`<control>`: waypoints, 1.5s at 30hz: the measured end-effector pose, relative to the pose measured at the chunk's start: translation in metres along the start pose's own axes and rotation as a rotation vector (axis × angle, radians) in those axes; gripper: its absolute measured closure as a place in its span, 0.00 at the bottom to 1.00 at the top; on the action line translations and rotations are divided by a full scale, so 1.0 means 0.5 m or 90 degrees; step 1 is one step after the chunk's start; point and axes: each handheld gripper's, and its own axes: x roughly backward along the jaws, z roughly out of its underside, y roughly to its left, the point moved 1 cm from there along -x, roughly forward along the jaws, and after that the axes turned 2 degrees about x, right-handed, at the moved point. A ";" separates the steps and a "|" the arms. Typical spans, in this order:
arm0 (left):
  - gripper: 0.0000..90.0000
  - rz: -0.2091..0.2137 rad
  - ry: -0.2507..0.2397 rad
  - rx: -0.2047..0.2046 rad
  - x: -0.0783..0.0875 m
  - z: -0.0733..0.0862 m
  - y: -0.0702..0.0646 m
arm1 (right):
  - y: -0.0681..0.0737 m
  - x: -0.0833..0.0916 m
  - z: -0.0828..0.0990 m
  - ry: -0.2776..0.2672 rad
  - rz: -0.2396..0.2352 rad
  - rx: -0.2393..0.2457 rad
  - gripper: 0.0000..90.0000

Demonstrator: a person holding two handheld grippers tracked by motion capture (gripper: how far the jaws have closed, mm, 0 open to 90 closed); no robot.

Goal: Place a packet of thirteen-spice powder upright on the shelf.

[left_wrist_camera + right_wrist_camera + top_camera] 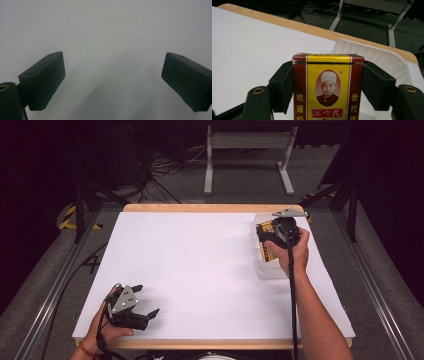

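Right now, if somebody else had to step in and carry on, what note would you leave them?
Right gripper: jaws shut on the red and yellow box, held upright over the clear plastic tray at the table's far right.
Left gripper: jaws open, holding nothing, resting low over the white table sheet near the front left corner.
Done: the box is gripped and brought to the tray.
Left: probably lower the box into the tray and release it; I cannot tell whether it touches the tray yet.
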 end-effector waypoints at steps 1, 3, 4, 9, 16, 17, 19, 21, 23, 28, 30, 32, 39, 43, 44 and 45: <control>0.07 0.000 0.000 0.000 0.000 0.000 0.000 | -0.003 -0.001 0.002 0.001 0.002 -0.003 0.36; 0.07 0.000 0.000 0.000 0.000 0.000 0.000 | -0.011 -0.002 0.005 0.000 0.004 -0.012 0.36; 0.07 0.000 0.000 0.000 0.000 0.000 0.000 | -0.014 -0.002 0.007 0.000 0.004 -0.015 0.36; 0.07 0.001 0.000 -0.001 -0.001 0.000 0.000 | -0.027 -0.002 0.013 0.001 0.012 -0.023 0.36; 0.07 0.001 0.000 -0.001 -0.001 0.000 -0.001 | -0.044 -0.008 0.020 0.000 0.031 -0.037 0.36; 0.07 0.001 0.000 -0.001 -0.001 0.000 -0.001 | -0.046 -0.009 0.021 0.002 0.037 -0.039 0.36; 0.07 0.002 0.001 -0.002 -0.001 0.000 -0.001 | -0.053 -0.011 0.025 0.005 0.038 -0.044 0.36; 0.07 0.001 0.001 -0.001 -0.001 0.000 -0.001 | -0.058 -0.012 0.030 0.007 0.037 -0.049 0.36; 0.07 0.001 0.001 -0.001 -0.001 0.000 -0.001 | -0.061 -0.013 0.034 0.011 0.035 -0.053 0.36; 0.07 -0.001 0.001 -0.002 -0.001 0.000 -0.001 | -0.066 -0.006 0.042 0.018 0.036 -0.051 0.36; 0.07 -0.002 0.002 -0.002 -0.001 0.000 -0.001 | -0.067 0.000 0.043 0.020 0.034 -0.047 0.36; 0.07 -0.002 0.001 -0.001 0.000 0.000 -0.001 | -0.068 0.006 0.043 0.025 0.035 -0.042 0.36; 0.07 -0.003 -0.001 -0.003 0.002 0.000 0.000 | -0.076 0.018 0.053 0.031 0.039 -0.036 0.36; 0.07 -0.004 -0.002 -0.002 0.002 -0.001 -0.001 | -0.079 0.022 0.057 0.032 0.038 -0.034 0.36; 0.07 -0.004 -0.001 -0.004 0.002 -0.001 -0.001 | -0.079 0.023 0.058 0.034 0.039 -0.031 0.36; 0.07 -0.004 -0.001 -0.003 0.002 -0.001 -0.001 | -0.079 0.023 0.060 0.036 0.041 -0.028 0.36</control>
